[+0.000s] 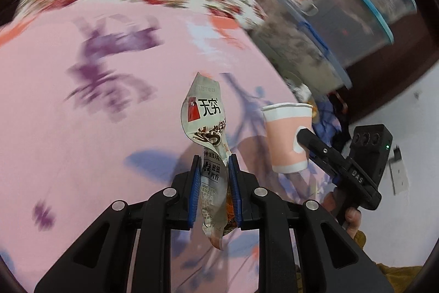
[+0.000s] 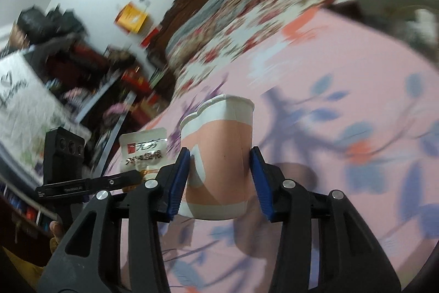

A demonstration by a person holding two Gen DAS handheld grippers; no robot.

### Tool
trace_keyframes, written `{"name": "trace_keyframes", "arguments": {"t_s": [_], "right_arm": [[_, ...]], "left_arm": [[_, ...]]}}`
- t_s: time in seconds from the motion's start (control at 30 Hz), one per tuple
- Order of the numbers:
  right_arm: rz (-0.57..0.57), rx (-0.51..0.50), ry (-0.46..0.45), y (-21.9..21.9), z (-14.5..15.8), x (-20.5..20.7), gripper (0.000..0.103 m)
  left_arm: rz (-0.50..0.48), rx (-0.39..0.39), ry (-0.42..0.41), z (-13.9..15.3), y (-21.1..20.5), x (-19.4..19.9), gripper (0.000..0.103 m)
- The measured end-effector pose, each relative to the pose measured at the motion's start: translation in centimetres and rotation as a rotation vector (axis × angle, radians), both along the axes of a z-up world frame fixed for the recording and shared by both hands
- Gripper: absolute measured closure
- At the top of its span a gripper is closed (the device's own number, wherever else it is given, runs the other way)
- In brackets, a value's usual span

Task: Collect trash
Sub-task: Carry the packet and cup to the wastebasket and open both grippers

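My left gripper (image 1: 212,172) pinches the snack wrapper (image 1: 204,117) and my right gripper (image 2: 219,172), at 3 o'clock, clamps the paper cup (image 2: 219,153) above the bed (image 1: 82,128); disposal remains.

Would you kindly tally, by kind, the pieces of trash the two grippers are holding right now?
Crumpled white printed snack wrapper, in the left gripper: 1
Pink-and-white paper cup, in the right gripper: 1
Total: 2
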State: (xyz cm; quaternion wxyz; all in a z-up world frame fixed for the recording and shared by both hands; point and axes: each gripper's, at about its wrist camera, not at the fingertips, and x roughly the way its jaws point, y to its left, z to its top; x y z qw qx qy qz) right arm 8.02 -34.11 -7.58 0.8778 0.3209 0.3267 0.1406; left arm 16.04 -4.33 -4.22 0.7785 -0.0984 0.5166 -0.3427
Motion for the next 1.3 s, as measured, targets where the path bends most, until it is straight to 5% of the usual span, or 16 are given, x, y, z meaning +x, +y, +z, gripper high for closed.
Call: {"name": "trace_keyframes", "arguments": {"t_s": [0.43,0.67,0.83,1.0,1.13,1.2,1.3], "right_arm": [[-0.498,-0.02,-0.013,-26.3,0.3,-2.4,0.056],[-0.517,0.03,0.128,-34.8,-3.7,2.5,0.056],[-0.467,0.004,0.202,-35.5,-6.2,5.5,0.055],[-0.424,-0.145,0.233,-34.5,-6.4,8.1,0.047],[-0.402,-0.239,0.22,-33.5,-5.8,9.3,0.041],[-0.422,-0.212,0.182,-33.5,-4.8,8.4,0.029],[-0.471,-0.195,0.124,-33.7,-3.5,6.8,0.028]], "left_arm": [[-0.418,-0.045,0.024,2.9,-30.3,6.7,0.084],[-0.49,-0.037,0.139,-1.4,-44.0,9.3,0.084],[-0.476,0.094,0.151,-5.6,-48.7,10.8,0.084],[-0.465,0.08,0.191,-7.3,-48.9,11.7,0.08],[-0.489,0.095,0.202,-7.3,-49.4,11.0,0.061],[-0.48,0.093,0.176,-6.2,-49.0,10.5,0.049],[-0.453,0.085,0.098,-4.0,-47.8,10.2,0.034]]}}
